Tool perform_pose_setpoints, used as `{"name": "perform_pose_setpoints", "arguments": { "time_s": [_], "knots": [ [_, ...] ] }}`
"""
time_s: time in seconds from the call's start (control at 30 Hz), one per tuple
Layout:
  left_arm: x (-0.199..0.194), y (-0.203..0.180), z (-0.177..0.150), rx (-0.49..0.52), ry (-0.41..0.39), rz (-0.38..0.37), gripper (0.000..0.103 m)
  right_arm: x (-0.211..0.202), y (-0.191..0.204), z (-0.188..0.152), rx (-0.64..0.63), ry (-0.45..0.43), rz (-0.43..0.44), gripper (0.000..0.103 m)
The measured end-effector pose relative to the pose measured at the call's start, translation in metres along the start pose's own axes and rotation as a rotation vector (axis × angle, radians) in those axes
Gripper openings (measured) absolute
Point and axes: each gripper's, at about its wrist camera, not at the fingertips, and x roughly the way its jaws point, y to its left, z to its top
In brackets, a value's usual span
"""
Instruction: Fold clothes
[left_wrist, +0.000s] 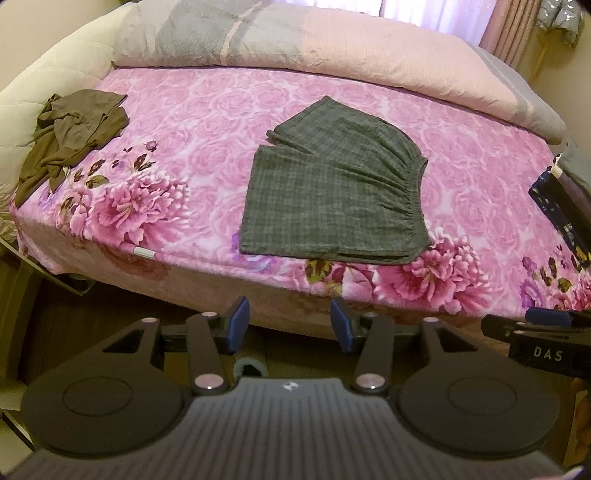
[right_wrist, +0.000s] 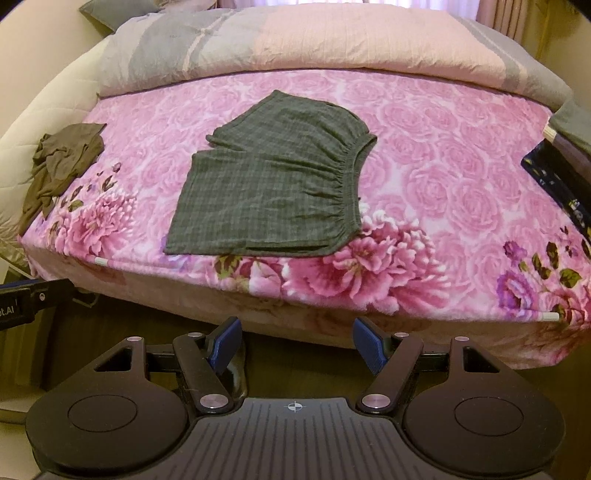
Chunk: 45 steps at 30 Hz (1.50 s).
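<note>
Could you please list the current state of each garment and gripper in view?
Grey checked shorts: spread flat on the bed, not yet folded.
Brown garment: crumpled in a heap at the bed's left side.
Dark floral garment: at the right edge, partly out of view.
Left gripper: open, empty.
Right gripper: open, empty.

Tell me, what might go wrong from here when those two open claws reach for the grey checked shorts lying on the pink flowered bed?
The grey checked shorts lie close to the near edge of the pink floral blanket, so a tug toward that edge could drag them off. Their gathered elastic waistband is bunched, so a fold may come out uneven. The open left gripper and open right gripper might pinch the plush blanket along with the thin cloth.
</note>
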Motion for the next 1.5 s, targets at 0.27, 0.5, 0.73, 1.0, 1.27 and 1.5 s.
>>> {"name": "perform_pose_setpoints", "arguments": {
  "time_s": [0.27, 0.5, 0.73, 1.0, 1.27, 1.5],
  "knots": [
    [0.010, 0.015, 0.005, -0.031, 0.024, 0.010, 0.044, 0.008, 0.005, 0.007, 0.003, 0.010, 0.007, 0.070],
    [0.028, 0.045, 0.023, -0.061, 0.036, 0.020, 0.044, 0.021, 0.005, 0.023, 0.068, 0.025, 0.003, 0.070],
    [0.063, 0.080, 0.063, -0.042, 0.078, -0.003, 0.044, 0.046, 0.003, 0.055, 0.189, 0.039, -0.035, 0.070],
    [0.117, 0.112, 0.144, 0.077, 0.099, -0.079, 0.044, 0.081, 0.008, 0.103, 0.328, 0.052, -0.127, 0.070],
    [0.170, 0.114, 0.194, 0.259, 0.178, -0.158, 0.044, 0.087, 0.013, 0.117, 0.525, 0.040, -0.233, 0.070],
    [0.201, 0.122, 0.197, 0.286, 0.244, -0.189, 0.044, 0.106, 0.022, 0.105, 0.597, 0.136, -0.269, 0.070]
  ]
}}
